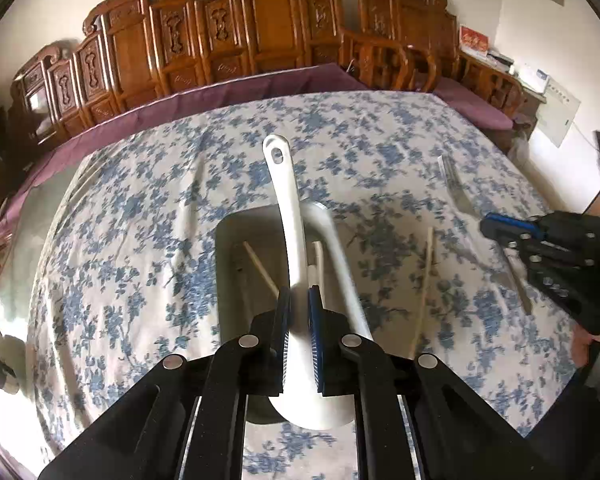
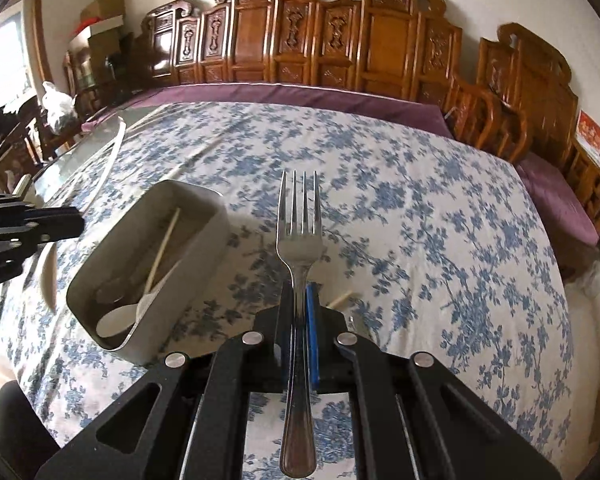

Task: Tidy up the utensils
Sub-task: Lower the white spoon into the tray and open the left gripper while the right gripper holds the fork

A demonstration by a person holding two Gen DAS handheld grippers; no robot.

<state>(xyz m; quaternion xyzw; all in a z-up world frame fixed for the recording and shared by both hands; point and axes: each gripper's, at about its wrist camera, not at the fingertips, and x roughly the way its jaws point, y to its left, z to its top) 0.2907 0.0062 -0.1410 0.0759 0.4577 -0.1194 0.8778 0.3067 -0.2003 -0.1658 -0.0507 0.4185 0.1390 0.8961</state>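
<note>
Showing no legible writing, left gripper (image 1: 299, 300) clamps white spoon (image 1: 290, 216).

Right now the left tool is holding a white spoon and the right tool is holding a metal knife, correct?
Not quite. The right tool holds a metal fork, not a knife; its four tines show clearly in the right wrist view. The left tool is holding a white spoon.

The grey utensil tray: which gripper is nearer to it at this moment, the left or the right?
Left. The left gripper holds the white spoon directly above the grey tray. The right gripper, gripping the fork, is off to the tray's side.
</note>
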